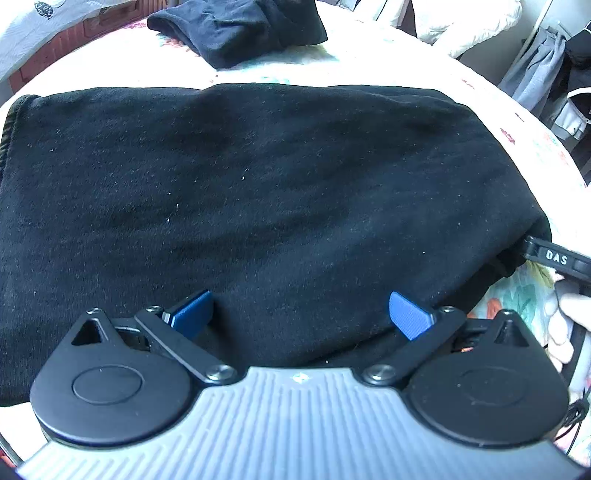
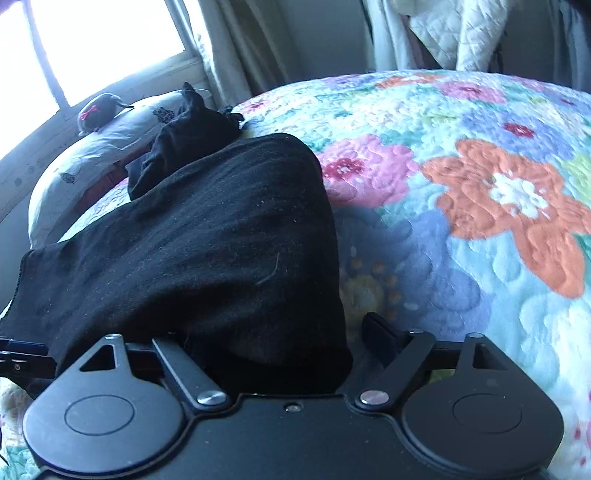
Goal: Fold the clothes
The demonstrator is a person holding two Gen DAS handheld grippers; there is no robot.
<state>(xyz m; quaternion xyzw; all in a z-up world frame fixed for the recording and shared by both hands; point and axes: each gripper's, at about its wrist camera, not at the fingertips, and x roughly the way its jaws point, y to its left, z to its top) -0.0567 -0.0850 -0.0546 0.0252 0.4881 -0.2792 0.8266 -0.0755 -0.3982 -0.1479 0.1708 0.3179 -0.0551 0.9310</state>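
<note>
Black garment point(image 1: 258, 206) lies flat across the floral quilt point(image 2: 480, 184), filling mid-frame in the left wrist view; a second dark bundle point(image 1: 236, 29) sits at the top.

Step in hand, as I judge it: taking the near edge for the next fold. Best to catch all layers at both corners, lift evenly and keep the fold line straight.

Left gripper point(image 1: 301, 314): blue pads spread wide over the cloth, gripping nothing.

Right gripper point(image 2: 280, 339): partly open, cloth bunched between its fingers; whether it pinches, I can't tell.
</note>
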